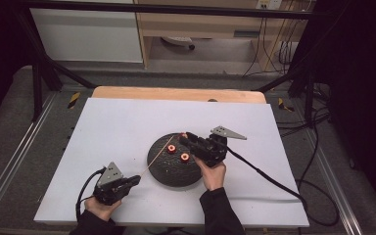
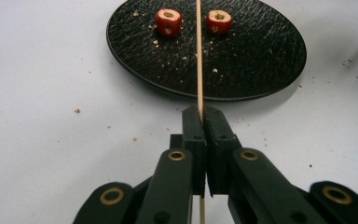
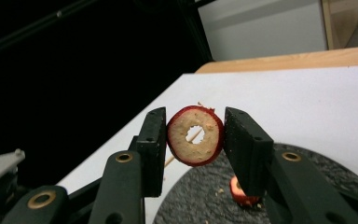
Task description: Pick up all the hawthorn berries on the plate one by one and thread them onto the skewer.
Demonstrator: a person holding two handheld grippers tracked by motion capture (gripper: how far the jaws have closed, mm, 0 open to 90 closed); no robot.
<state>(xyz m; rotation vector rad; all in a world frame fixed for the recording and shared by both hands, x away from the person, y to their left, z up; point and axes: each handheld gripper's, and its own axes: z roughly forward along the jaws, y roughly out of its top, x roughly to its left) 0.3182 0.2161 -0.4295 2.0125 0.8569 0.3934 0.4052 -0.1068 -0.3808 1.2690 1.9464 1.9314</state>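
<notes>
Right gripper view: cored fruit ring (image 3: 195, 136) between right hand-held gripper (image 3: 195, 140) pads.

A high camera looks down over the table (image 1: 127, 122); both gripper cameras sit close, sharing the black plate (image 2: 261, 60).

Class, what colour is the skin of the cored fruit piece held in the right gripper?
Red skin on the fruit piece, with pale tan flesh; the right gripper view shows it best.

Right tool (image 3: 195, 140) clamps cored red fruit ring (image 3: 195, 136) (skewer tip (image 3: 193, 136) visible through hole) above black plate (image 3: 200, 196).
</notes>
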